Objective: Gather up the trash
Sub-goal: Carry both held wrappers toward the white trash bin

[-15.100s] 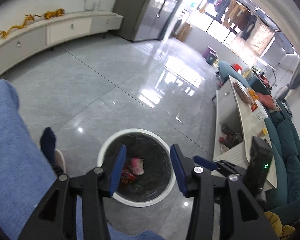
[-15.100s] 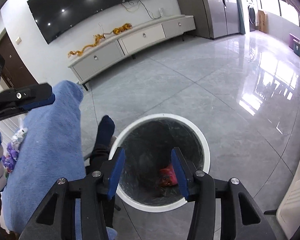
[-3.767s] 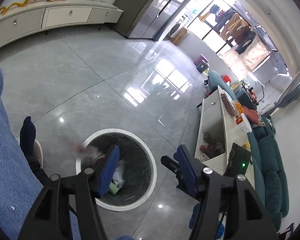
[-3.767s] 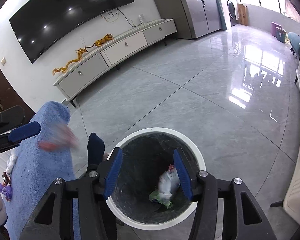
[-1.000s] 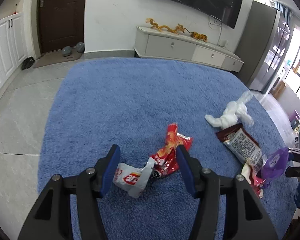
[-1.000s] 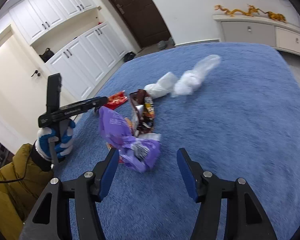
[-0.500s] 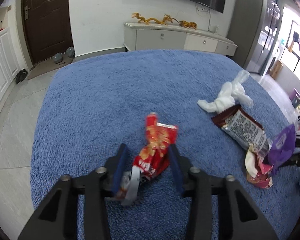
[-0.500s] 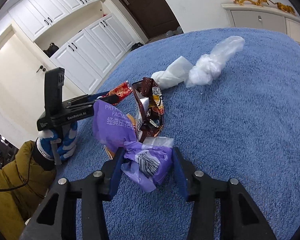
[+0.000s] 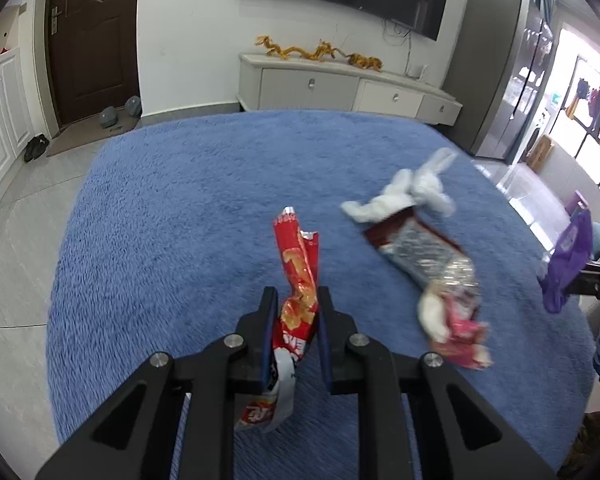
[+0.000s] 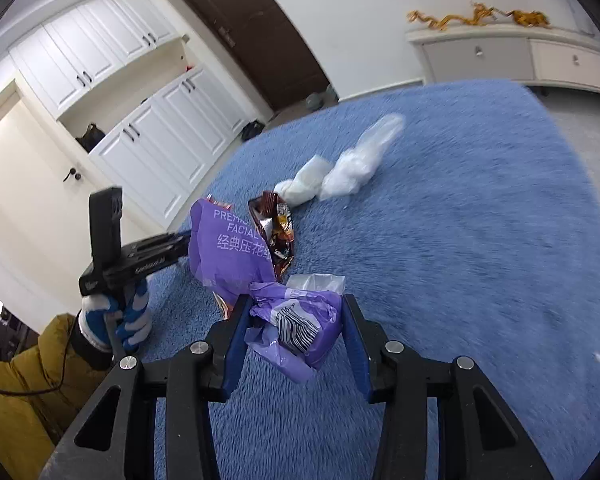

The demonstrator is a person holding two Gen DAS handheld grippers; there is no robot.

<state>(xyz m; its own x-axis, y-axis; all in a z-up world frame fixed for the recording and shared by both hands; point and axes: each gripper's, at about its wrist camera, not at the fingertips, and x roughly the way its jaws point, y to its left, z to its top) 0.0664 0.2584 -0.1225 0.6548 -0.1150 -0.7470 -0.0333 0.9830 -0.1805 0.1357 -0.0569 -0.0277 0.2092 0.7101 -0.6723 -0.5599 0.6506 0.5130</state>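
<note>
Red wrapper pinched in left tool; blue carpet beyond bare.

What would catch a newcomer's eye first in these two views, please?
Probably the bright wrappers in the tools: the left tool is clamped on a red snack bag, the right tool on a purple wrapper. Both are raised over a blue rug. On the rug beyond them lie a white plastic bag and a brown wrapper.
</note>
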